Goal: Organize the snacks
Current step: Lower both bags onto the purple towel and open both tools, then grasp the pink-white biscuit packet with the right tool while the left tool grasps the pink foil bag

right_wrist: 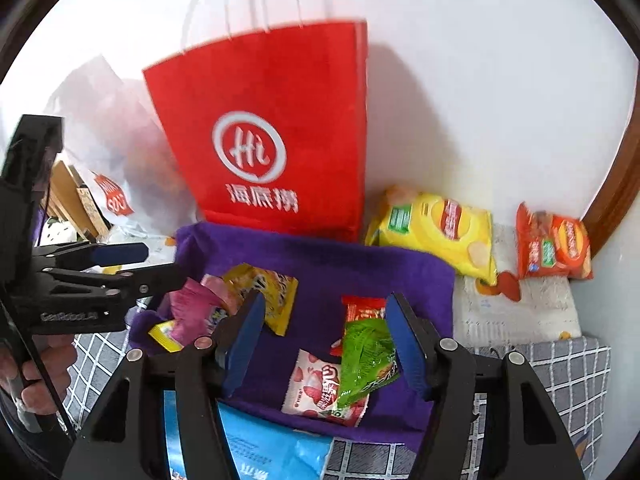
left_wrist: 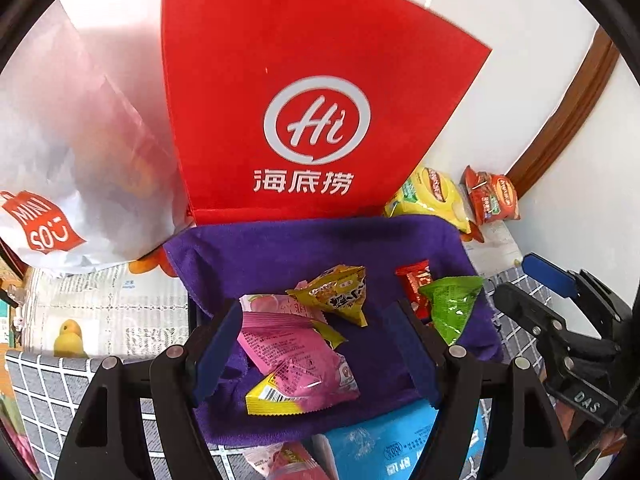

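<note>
Several small snack packets lie on a purple cloth (left_wrist: pixel 280 252): a pink one (left_wrist: pixel 296 356), a yellow one (left_wrist: pixel 336 292), a red one (left_wrist: pixel 414 284) and a green one (left_wrist: pixel 452 308). My left gripper (left_wrist: pixel 316 344) hangs open over the pink packet, its pads clear of it. In the right wrist view my right gripper (right_wrist: pixel 326 344) is open above the green packet (right_wrist: pixel 368 360) and a strawberry packet (right_wrist: pixel 316 388), gripping nothing. The left gripper (right_wrist: pixel 164 263) shows at that view's left edge, held by a hand.
A red paper bag (left_wrist: pixel 304 120) stands against the wall behind the cloth, with a white shopping bag (left_wrist: pixel 60 160) to its left. Yellow (right_wrist: pixel 436 232) and orange (right_wrist: pixel 554 246) crisp bags lie at the back right. A blue pack (left_wrist: pixel 380 440) lies at the cloth's near edge.
</note>
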